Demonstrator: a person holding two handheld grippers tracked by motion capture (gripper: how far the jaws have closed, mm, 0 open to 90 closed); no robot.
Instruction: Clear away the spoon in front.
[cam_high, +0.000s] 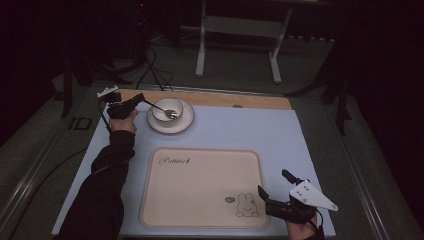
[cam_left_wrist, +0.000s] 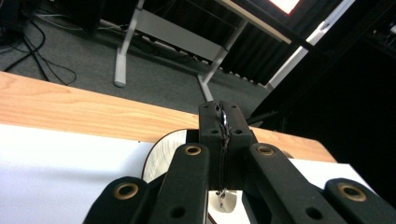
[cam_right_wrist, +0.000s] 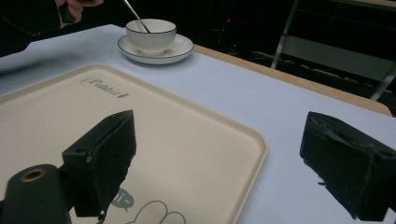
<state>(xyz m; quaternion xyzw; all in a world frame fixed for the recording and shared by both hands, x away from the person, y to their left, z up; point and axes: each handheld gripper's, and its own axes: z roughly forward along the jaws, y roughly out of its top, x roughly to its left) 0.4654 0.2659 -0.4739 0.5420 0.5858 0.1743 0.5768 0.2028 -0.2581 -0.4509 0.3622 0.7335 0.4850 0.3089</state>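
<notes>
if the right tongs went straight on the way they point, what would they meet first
Probably nothing soon: the open right tongs point low over the tray corner and blue mat. The bowl on its saucer sits left of that line, though depth is unclear.

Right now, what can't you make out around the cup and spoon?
- Inside of the cup: in the right gripper view its wall hides it; in the high view it is too small.
- Spoon bowl: in the left gripper view the left hand-held gripper covers most of it.
- Saucer: left gripper view, largely behind the jaws.
</notes>
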